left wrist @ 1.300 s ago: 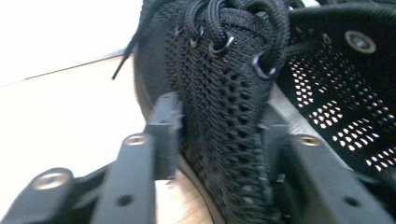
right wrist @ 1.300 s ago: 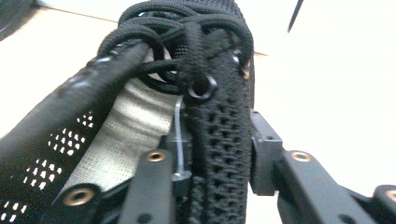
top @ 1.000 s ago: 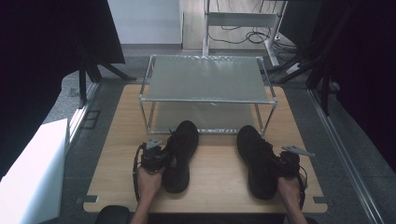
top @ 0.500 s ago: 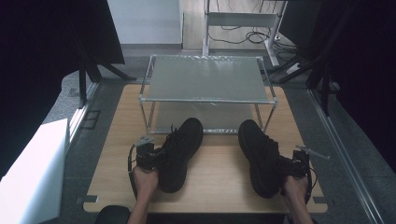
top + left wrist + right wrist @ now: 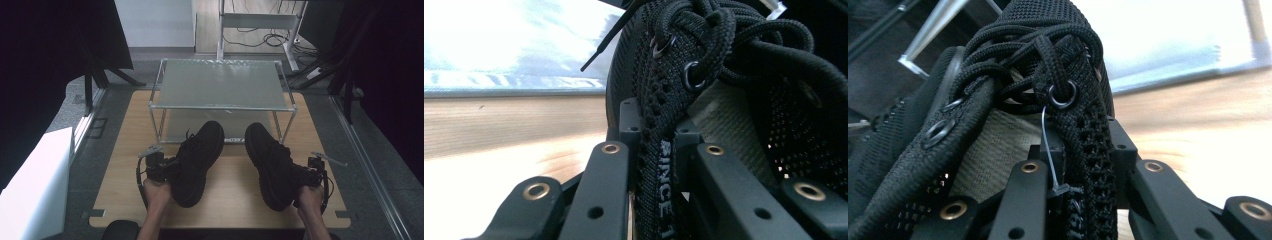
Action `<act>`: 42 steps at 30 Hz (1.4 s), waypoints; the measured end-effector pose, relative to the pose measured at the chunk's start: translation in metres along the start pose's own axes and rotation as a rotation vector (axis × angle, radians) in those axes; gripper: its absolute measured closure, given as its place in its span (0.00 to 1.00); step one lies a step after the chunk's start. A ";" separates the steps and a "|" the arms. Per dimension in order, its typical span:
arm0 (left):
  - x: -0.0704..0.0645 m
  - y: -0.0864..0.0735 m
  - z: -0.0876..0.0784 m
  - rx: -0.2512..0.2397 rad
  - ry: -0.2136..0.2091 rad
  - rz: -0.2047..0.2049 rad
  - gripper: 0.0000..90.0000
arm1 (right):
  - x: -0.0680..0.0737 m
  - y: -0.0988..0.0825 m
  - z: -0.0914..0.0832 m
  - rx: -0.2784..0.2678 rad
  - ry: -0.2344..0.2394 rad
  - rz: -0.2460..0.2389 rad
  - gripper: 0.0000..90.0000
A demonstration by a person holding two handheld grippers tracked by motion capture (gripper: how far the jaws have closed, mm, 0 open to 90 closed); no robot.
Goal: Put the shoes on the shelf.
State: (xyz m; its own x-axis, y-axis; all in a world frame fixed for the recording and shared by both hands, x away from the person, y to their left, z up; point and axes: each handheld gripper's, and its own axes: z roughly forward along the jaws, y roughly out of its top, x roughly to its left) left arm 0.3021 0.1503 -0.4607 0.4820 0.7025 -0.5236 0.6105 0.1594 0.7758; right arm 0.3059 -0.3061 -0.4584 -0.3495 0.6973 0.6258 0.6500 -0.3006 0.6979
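Two black knitted lace-up shoes sit in the lower middle of the high view, toes pointing up the frame toward a shelf; the left black shoe (image 5: 196, 156) is at lower centre-left, the right black shoe (image 5: 272, 162) at lower centre-right, well apart from each other and seemingly raised off the pale wooden table (image 5: 125, 145). The left gripper (image 5: 157, 167) pinches the collar edge of its shoe, jaws pressed together on the knit beside the laces (image 5: 724, 35); the right gripper (image 5: 311, 176) pinches its shoe's collar likewise, next to a thin plastic tag tie (image 5: 1048, 150).

Judged risks: each grip takes only a thin strip of soft knit, so a shoe may swing, sag or slip free; loose laces may snag the frame.

The silver metal-framed rack with two frosted shelves (image 5: 220, 82) stands in the upper middle, just beyond the toes; both shelves look bare.
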 end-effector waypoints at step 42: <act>-0.044 0.055 -0.018 -0.188 -0.037 -0.063 0.89 | 0.070 0.047 0.015 -0.115 0.152 0.019 0.85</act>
State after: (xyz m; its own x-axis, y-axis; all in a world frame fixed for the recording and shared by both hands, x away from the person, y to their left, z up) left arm 0.3035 0.1407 -0.3887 0.4709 0.6617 -0.5834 0.5138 0.3318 0.7911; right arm 0.3218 -0.2621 -0.3875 -0.4418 0.5868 0.6785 0.5791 -0.3911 0.7153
